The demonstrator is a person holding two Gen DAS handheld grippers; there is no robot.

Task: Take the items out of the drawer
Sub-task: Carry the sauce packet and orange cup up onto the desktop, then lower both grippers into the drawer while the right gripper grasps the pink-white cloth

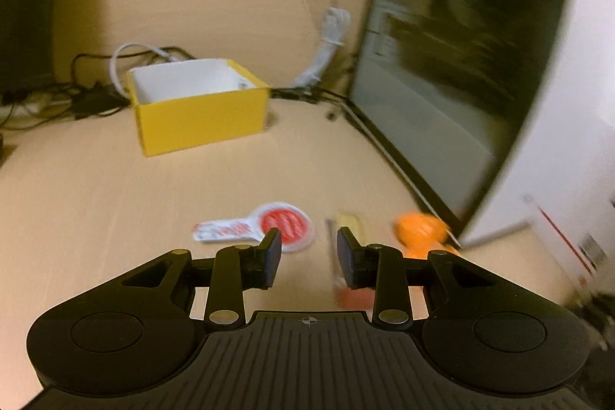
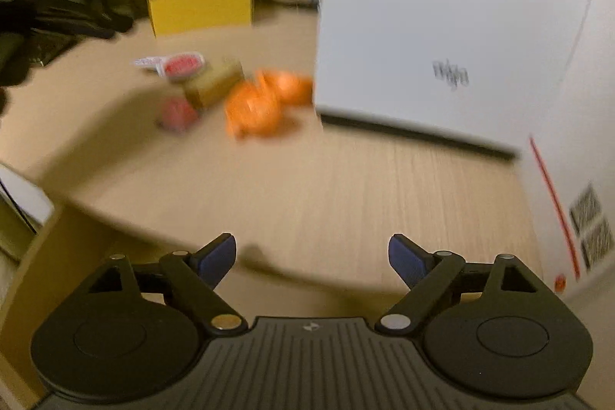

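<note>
We are holding our left gripper (image 1: 307,252) and right gripper (image 2: 312,258) spread and empty above the desk (image 2: 346,187), while beyond them the paddle-shaped packet (image 1: 265,225) is lying flat, handle pointing left, toward the yellow box (image 1: 200,106) farther back.

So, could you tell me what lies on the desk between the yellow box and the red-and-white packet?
Nothing: in the left wrist view the desk is bare wood from the yellow box to the red-and-white packet.

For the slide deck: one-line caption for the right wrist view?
Open right hand-held gripper over wooden desk; blurred orange items beyond.
</note>
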